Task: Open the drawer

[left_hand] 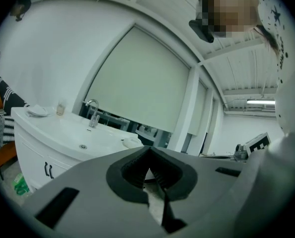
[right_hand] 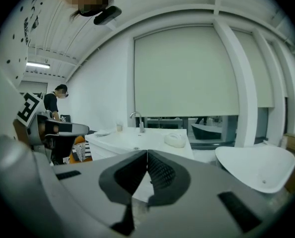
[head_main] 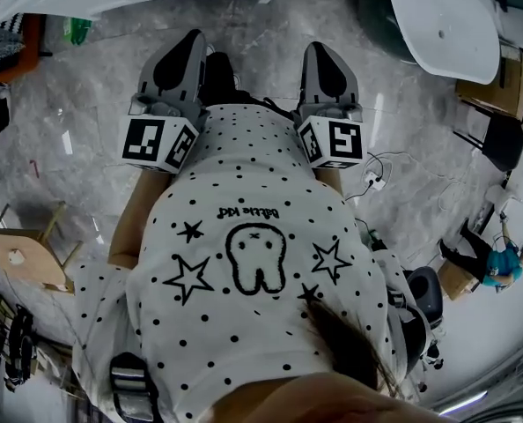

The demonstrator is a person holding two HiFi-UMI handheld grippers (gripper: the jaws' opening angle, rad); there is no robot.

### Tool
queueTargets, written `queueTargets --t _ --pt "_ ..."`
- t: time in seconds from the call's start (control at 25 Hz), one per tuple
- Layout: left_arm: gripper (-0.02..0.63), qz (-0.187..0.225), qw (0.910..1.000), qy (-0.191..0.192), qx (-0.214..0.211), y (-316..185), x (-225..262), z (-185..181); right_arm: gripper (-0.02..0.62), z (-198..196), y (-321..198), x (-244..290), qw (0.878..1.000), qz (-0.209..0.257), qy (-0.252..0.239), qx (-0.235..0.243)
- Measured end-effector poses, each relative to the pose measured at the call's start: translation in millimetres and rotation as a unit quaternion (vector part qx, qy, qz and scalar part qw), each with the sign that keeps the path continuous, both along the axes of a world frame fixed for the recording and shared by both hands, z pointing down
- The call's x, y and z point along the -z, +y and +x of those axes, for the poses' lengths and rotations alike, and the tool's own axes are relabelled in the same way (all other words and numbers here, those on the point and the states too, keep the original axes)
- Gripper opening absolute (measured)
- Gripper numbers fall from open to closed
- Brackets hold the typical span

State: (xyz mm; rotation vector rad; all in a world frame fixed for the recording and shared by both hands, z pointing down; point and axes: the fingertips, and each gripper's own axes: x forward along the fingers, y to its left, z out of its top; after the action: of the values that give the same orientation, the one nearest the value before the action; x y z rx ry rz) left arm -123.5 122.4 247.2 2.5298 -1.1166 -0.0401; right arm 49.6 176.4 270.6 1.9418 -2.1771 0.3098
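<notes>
Both the left gripper point(left_hand: 149, 158) and the right gripper point(right_hand: 147, 157) are clenched on nothing, side by side before the person's chest. The drawer's dark handles point(left_hand: 48, 170) sit on the white sink cabinet point(left_hand: 31, 150) ahead, well apart from both.

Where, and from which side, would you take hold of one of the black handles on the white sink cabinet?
Take the middle of one black handle, where it seems to bow off the cabinet front. Come straight at that front, jaws either side of the upright bar. The left claw is shut, so it would need opening first.
</notes>
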Motion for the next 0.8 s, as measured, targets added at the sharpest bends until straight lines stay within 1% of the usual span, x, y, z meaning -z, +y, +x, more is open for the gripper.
queueTargets --t 0.2,0.4,0.56,0.8 --pt "0.005 0.001 0.9998 0.014 -0.012 -31.8 0.4 2.8 0.014 6.2 -22.1 -0.7 1.000 0.002 0.004 -0.024" --pt "0.005 0.010 0.9995 0.014 -0.027 -71.4 11.5 5.2 0.014 3.5 -55.2 7.9 0.999 0.006 0.012 -0.036" --pt "0.005 0.008 0.9994 0.017 -0.029 -98.6 18.0 -0.1 0.014 -5.1 -78.7 13.8 0.999 0.001 0.013 -0.036" --pt "0.005 0.008 0.9987 0.015 -0.049 -122.2 17.5 -2.1 0.014 -8.4 -100.4 14.7 0.999 0.001 0.007 -0.051"
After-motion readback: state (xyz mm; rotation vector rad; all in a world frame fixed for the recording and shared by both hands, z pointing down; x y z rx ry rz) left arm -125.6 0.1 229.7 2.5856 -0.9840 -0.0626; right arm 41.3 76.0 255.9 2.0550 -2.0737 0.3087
